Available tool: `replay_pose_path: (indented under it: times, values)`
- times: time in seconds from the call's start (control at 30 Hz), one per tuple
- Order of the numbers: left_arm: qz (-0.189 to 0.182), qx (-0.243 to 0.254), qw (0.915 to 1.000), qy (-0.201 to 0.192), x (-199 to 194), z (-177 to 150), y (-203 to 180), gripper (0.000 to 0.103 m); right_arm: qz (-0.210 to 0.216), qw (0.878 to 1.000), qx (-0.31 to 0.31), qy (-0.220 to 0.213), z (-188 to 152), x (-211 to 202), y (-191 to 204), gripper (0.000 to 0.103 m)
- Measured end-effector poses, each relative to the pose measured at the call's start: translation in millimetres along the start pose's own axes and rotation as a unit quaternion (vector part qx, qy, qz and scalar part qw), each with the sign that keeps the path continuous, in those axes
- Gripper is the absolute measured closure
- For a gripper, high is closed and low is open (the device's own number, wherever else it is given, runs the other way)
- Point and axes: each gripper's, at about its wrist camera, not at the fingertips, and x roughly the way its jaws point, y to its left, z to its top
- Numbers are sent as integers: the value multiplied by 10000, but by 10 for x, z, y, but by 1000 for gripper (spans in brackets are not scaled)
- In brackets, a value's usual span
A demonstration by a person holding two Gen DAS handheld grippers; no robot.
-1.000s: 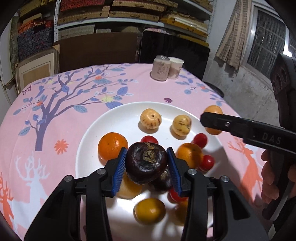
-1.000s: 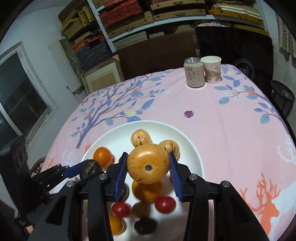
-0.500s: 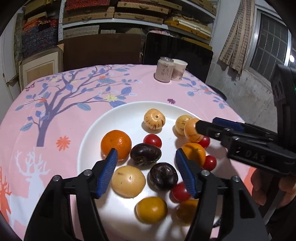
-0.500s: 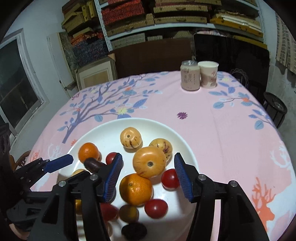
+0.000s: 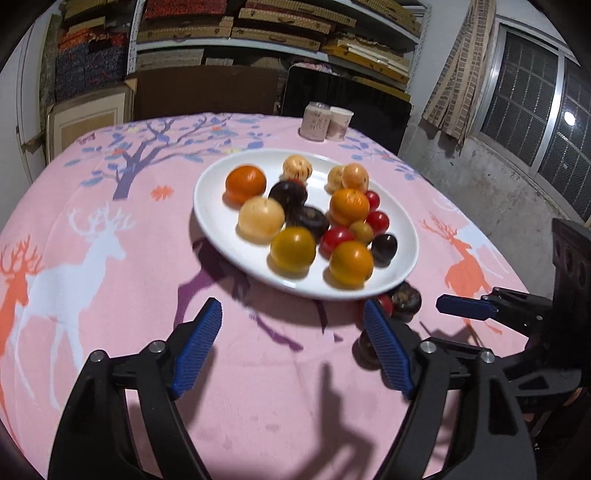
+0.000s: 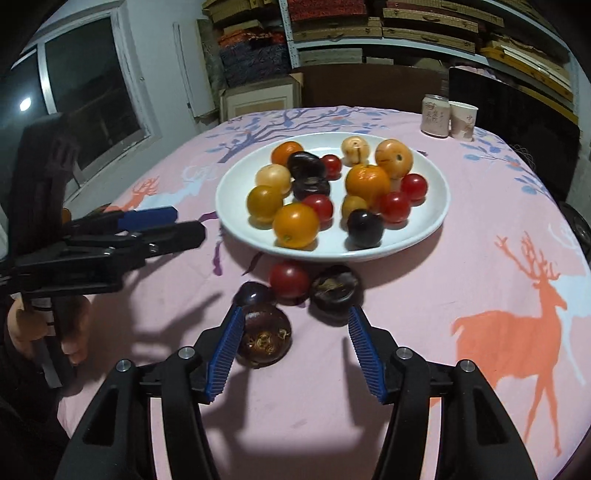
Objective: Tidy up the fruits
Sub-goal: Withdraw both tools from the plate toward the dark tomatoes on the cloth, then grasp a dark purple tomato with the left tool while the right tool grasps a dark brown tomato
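Both grippers hung with jaws wide and empty above the near edge of the table (image 6: 480, 258). The left gripper (image 5: 291, 350) faced the white plate (image 5: 210, 206) heaped with fruit. The right gripper (image 6: 293, 345) stood over four loose fruits just off the plate's near rim: a tomato (image 6: 289, 278) and three dark fruits (image 6: 264, 334).

You have a can (image 6: 435, 115) and a paper cup (image 6: 462, 120) side by side at the far edge of the surface (image 6: 480, 229), with stacked shelves (image 6: 369, 29) behind them.
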Motion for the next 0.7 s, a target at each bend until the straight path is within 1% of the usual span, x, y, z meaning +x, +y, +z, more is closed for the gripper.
replay_pose_path:
  times: [0.13, 0.27, 0.37, 0.5, 0.6, 0.63, 0.7]
  values:
    - [12, -1, 10000, 72, 10, -75, -4, 26, 121, 9999, 1, 93, -9, 45, 79, 44]
    - [41, 23, 10000, 76, 5, -115, -9, 26, 270, 9993, -198, 146, -10, 37, 205, 44]
    - [31, -4, 9999, 95, 25, -122, -3, 26, 99, 9991, -373, 178, -26, 75, 296, 44]
    - [11, 44, 9999, 130, 38, -124, -21, 26, 45, 9987, -297, 420, -15, 216, 276, 46]
    - [-3, 99, 9998, 150, 43, -126, -43, 26, 92, 9987, -34, 499, -6, 250, 162, 61]
    - [-15, 114, 9998, 165, 48, -128, -50, 26, 139, 9986, 98, 493, -6, 243, 100, 69]
    - [-67, 167, 9996, 212, 63, -127, -69, 26, 247, 9985, 277, 408, -30, 196, 21, 75]
